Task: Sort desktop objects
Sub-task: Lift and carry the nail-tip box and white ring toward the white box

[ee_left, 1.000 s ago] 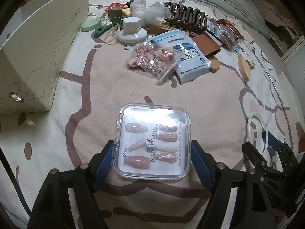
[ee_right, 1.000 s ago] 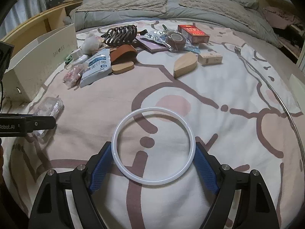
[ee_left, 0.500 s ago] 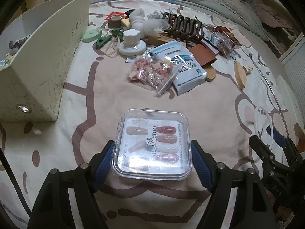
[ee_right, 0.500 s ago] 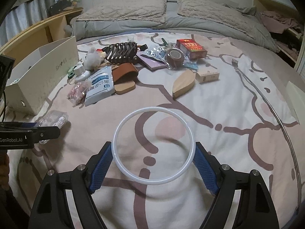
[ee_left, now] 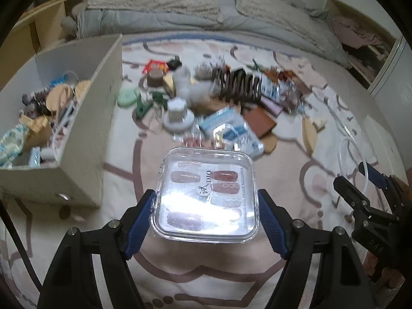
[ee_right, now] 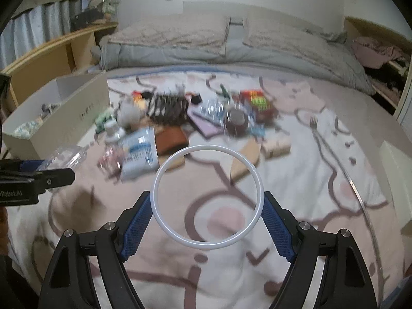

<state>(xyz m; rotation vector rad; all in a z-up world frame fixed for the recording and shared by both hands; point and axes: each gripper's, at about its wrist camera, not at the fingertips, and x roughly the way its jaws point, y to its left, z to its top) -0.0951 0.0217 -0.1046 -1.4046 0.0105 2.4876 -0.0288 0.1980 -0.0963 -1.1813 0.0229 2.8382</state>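
My left gripper (ee_left: pixel 206 215) is shut on a clear plastic box of press-on nails (ee_left: pixel 207 194), held flat above the patterned bedspread. My right gripper (ee_right: pixel 208 216) is shut on a thin white ring (ee_right: pixel 208 197), its blue pads pressing the ring's two sides. In the left wrist view the right gripper (ee_left: pixel 370 190) shows at the right edge with the white ring (ee_left: pixel 351 159). The right wrist view catches the left gripper (ee_right: pixel 38 173) and the nail box (ee_right: pixel 65 155) at its left edge. A cream open box (ee_left: pixel 85 128) with several items inside stands to the left.
A pile of small objects lies ahead: a white knob-shaped stand (ee_left: pixel 179 117), a blue-and-white packet (ee_left: pixel 231 131), a dark claw hair clip (ee_left: pixel 238 86), a brown wallet (ee_left: pixel 258 122), a tape roll (ee_right: pixel 236 121), a wooden piece (ee_right: pixel 244 161). Pillows and a grey quilt (ee_right: pixel 231 46) lie beyond.
Both grippers have risen with their loads and tilted up, so the cream box's inside and the far bed now show. Grips are unchanged.
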